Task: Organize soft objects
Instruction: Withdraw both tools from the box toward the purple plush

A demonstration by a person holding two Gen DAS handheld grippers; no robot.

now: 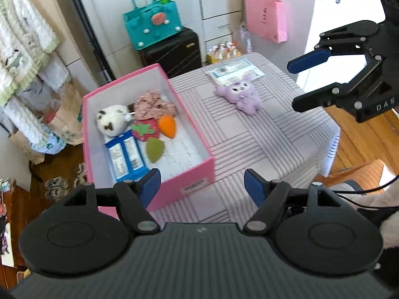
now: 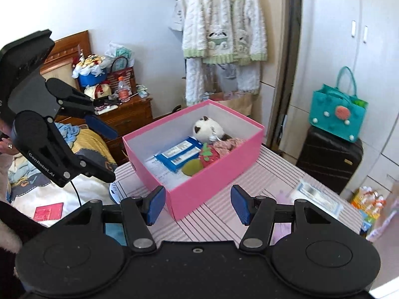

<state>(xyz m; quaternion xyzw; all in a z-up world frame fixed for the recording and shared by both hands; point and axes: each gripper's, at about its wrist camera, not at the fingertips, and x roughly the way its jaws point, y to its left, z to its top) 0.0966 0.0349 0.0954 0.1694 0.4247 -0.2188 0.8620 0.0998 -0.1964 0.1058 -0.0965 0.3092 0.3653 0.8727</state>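
Both tongs, left (image 1: 202, 184) and right (image 2: 198, 204), stand apart and empty. Purple plush (image 1: 239, 96) lies on bench (image 1: 274, 134), well beyond them, beside box (image 1: 184, 179).

Left gripper (image 1: 202, 185) at bottom centre, jaws apart w/ nothing between; blue pads (image 1: 254, 186) hang over striped tablecloth (image 1: 286, 129) just beside the pink box (image 1: 189, 174). Box sits centre-left; inside: white plush (image 1: 109, 122), floral scrunchie (image 1: 152, 106), orange carrot (image 1: 167, 125), red strawberry (image 1: 143, 130), green sponge (image 1: 154, 149), blue packets (image 1: 124, 154). Purple plush (image 1: 240, 94) lies on cloth right of centre, apart from box, clear packet (image 1: 234, 71) just behind it. Right gripper (image 1: 296, 84) at upper right, jaws apart, empty.
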